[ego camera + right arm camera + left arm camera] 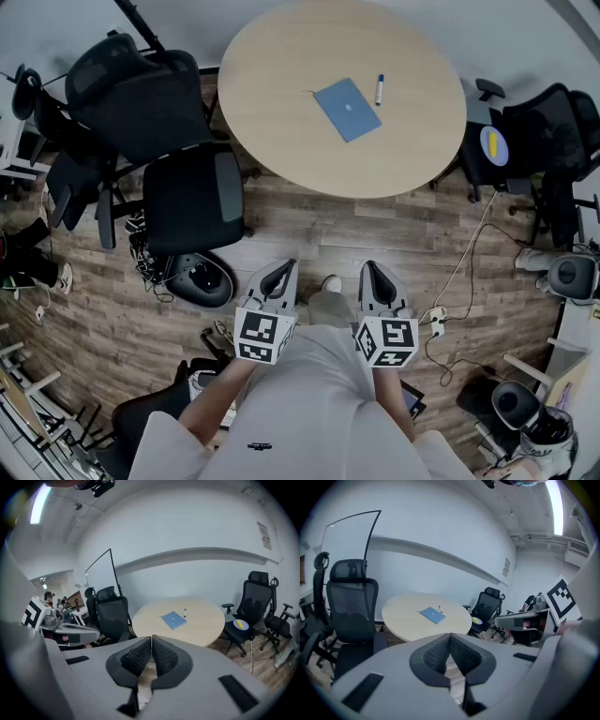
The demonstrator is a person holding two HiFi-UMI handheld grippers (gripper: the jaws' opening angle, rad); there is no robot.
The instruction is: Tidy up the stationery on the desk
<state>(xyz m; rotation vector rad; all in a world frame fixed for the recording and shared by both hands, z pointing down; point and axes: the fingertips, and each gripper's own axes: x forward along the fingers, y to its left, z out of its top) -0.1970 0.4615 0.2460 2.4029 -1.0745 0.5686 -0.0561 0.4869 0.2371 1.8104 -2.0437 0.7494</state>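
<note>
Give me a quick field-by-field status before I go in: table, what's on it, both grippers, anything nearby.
Table: round, light wood table, ahead of the person
On table: closed blue notebook lying flat; pen beside it on its right in the head view, not touching
Left gripper: left gripper jaws together, empty, over the floor short of the table
Right gripper: right gripper jaws together, empty, alongside the left
Nearby: black chair at the table's left; second chair at its right, something yellow on its seat
Progress: nothing picked up yet
</note>
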